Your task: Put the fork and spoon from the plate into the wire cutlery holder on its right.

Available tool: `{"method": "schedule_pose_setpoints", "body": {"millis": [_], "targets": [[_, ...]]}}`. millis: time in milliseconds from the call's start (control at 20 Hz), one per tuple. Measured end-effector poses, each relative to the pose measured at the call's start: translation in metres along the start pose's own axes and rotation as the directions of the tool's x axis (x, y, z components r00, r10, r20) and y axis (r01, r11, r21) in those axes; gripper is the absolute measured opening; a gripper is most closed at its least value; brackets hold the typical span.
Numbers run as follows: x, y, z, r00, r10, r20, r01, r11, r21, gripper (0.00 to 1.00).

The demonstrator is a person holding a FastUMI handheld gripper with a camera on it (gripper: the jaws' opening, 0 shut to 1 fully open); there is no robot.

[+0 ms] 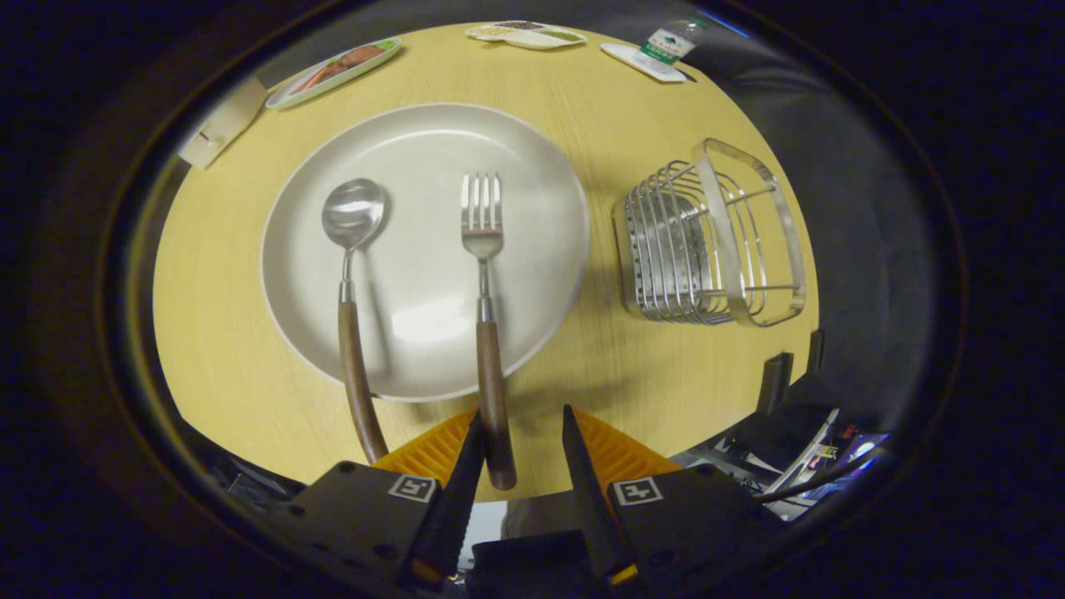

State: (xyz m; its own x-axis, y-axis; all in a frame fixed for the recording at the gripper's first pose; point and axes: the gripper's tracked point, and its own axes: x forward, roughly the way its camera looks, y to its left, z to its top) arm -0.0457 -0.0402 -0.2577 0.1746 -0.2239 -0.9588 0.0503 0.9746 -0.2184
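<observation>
A pale round plate [532,208] lies on a round wooden table [216,333]. On it rest a spoon [352,249] on the left and a fork [482,249] on the right, both with metal heads and brown wooden handles that stick out over the plate's near rim. To the plate's right stands the wire cutlery holder [707,237], with nothing seen inside. My gripper [522,424] is open just above the table's near edge. The end of the fork's handle lies between the fingers, close against the left finger [466,466], and the right finger stands apart from it.
At the table's far side lie an oval dish with food [333,71], a divided tray [526,35] and a water bottle lying on a small white plate [657,51]. A pale box [220,125] sits at the far left edge. Clutter shows below the table at the near right.
</observation>
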Motion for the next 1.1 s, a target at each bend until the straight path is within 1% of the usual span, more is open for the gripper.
{"method": "schedule_pose_setpoints", "body": {"millis": [100,150,250,400,600,750,900,1050,1100], "targets": [[0.007,0.002,0.001,1.0,0.01,-0.013,-0.01,1.0,-0.019,0.62],[0.011,0.008,0.002,0.999,0.032,-0.015,-0.032,0.999,-0.02,0.62],[0.014,0.017,-0.001,0.997,0.068,-0.039,-0.07,0.996,-0.053,0.45],[0.014,0.019,-0.001,0.997,0.063,-0.049,-0.066,0.996,-0.063,0.19],[0.009,0.014,-0.003,0.998,0.029,-0.05,-0.032,0.998,-0.049,0.17],[0.0,0.019,0.001,0.997,0.066,-0.038,-0.067,0.997,-0.026,0.15],[-0.015,0.01,0.003,0.998,0.031,-0.046,-0.034,0.998,-0.046,0.15],[-0.034,0.011,0.013,0.999,0.04,-0.009,-0.04,0.999,-0.016,0.15],[-0.04,0.009,0.017,1.0,0.031,0.0,-0.031,0.999,-0.02,0.15]]}}
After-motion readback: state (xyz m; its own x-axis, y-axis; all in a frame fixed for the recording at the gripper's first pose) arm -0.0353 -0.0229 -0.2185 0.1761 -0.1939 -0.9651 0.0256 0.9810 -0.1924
